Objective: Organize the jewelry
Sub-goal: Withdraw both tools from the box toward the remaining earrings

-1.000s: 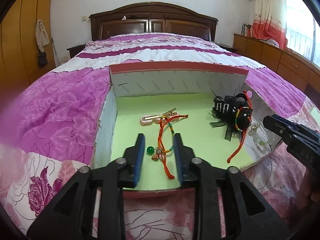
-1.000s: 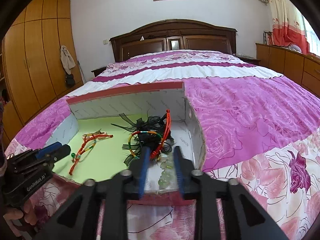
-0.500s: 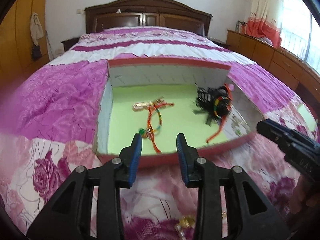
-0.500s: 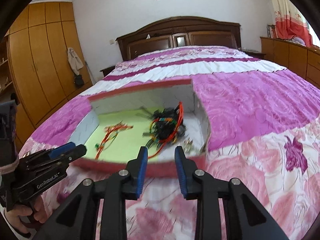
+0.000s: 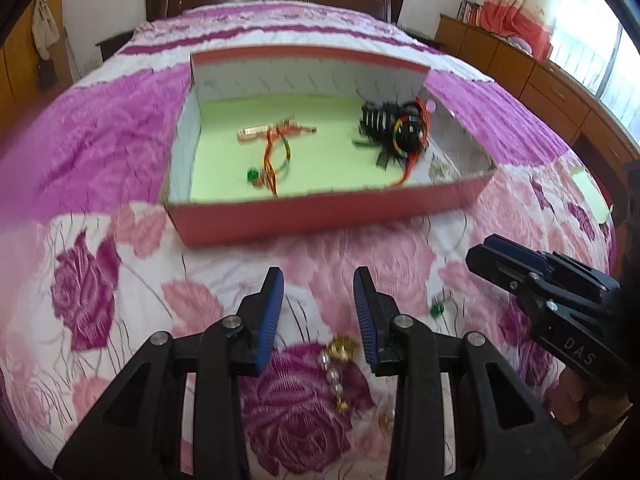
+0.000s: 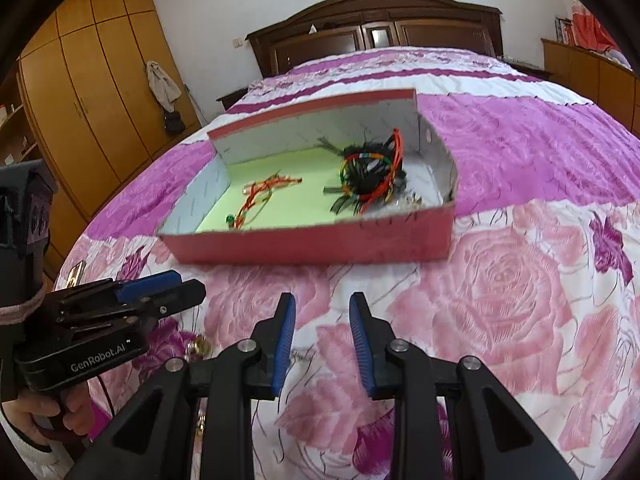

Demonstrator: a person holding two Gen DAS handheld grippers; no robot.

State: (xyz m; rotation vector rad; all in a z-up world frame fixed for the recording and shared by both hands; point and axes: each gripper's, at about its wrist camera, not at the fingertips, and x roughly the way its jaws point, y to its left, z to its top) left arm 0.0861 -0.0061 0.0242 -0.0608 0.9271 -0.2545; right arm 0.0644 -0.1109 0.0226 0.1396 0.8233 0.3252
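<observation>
The bed (image 5: 100, 128), covered in a pink and purple rose-print quilt, carries a shallow red cardboard box (image 5: 320, 212) with a pale green floor; inside lie a tangle of orange and multicoloured cord bracelets (image 5: 276, 152) on the left and a black hair clip wrapped with coloured bands (image 5: 396, 128) on the right. Loose on the quilt in front of the box rests a gold and clear beaded ornament (image 5: 338, 364), with a small green bead (image 5: 437, 309) well to its right. The left claw (image 5: 319, 320) hangs above the beaded ornament, jaws moderately apart and holding nothing; the right claw (image 6: 322, 344) is likewise parted and empty over bare quilt. Judgement: the step in hand is collecting the beaded ornament. Lower the left claw squarely so both fingers straddle its gold end, press lightly into the soft quilt, and close without snagging fabric. The strand may dangle, so lift it well over the box wall.
</observation>
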